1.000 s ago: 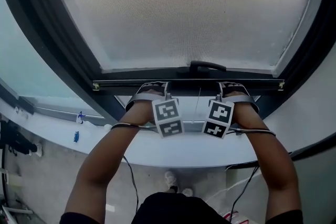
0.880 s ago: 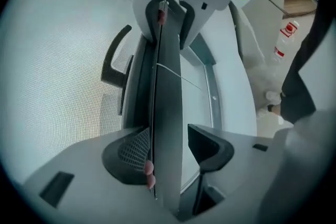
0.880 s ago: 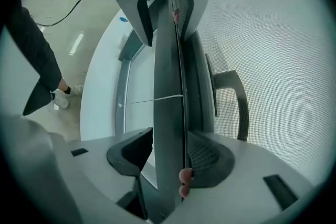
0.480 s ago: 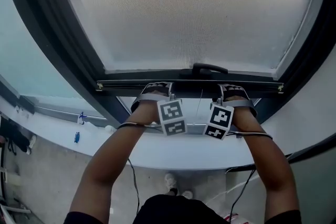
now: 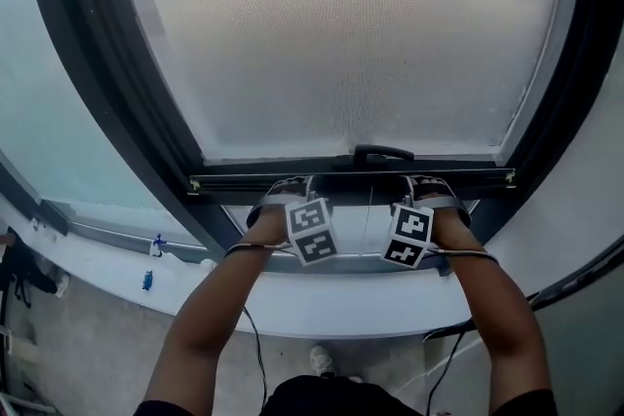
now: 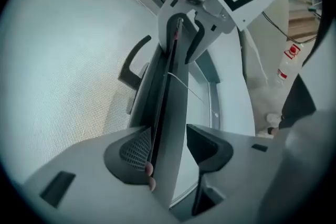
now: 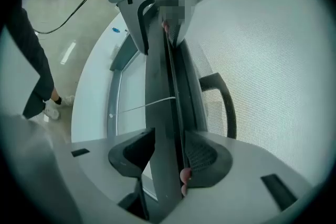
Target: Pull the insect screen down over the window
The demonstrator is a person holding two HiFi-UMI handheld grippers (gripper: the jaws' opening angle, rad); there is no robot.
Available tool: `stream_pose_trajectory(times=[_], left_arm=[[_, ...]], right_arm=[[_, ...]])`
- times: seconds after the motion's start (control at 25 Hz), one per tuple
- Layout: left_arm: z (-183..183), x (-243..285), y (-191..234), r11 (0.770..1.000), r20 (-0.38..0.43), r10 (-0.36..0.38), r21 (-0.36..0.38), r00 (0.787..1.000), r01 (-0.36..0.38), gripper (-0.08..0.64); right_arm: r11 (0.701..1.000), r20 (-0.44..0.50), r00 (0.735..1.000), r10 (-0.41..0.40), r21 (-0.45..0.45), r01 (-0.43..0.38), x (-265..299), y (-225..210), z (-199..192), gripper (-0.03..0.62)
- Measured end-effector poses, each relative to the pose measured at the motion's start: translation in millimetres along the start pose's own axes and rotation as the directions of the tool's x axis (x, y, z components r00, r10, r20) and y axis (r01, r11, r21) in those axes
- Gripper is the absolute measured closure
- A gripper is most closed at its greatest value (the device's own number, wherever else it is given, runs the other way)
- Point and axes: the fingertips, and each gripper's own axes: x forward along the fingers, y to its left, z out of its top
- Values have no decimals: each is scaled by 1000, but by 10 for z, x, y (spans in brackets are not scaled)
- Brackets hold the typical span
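Grey mesh of the screen [image 5: 341,34] already covers nearly all the window you can see. Its dark bar [image 5: 244,182] hangs just above the sill [image 5: 322,302], with a strip of bare glass under it.

What has changed in the last second is your grip, not the screen. Both hands sit where they were, either side of the handle [image 5: 382,153], and the bar does not seem to have dropped against the frame.

Your left gripper [image 6: 167,136] has just been closing and now stands narrow on the bar. Its mesh-side pad [image 6: 131,152] lies flat against the bar, and the other pad's tip meets the far edge, with light showing behind that tip. Your right gripper [image 7: 167,141] has closed likewise on the bar, with its mesh-side pad [image 7: 202,157] pressed on and the opposite tip at the edge.

So you have gone from straddling the bar to holding it at two points. I judge the grasp about done and the pull not begun, with only a short run left. Draw both hands down together, or the bar may tilt and bind in its tracks.
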Motion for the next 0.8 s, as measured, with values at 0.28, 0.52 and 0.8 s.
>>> stream_pose_trajectory(times=[0.28,0.52,0.8], left_arm=[[314,-623,328,921,304,203,-382,931,-76,435],[580,-1469,622,776,431,448,-622,783,-101,516],[567,-1983,507,672,413,564,-733,715,-106,557]], right_arm=[[894,265,929,-256,430,124,-655,-479,253,411],[735,376,810,-450,671,97,-1485,-800,406,466],[633,371,748,-550,769,84,-1977,-661,370,578]])
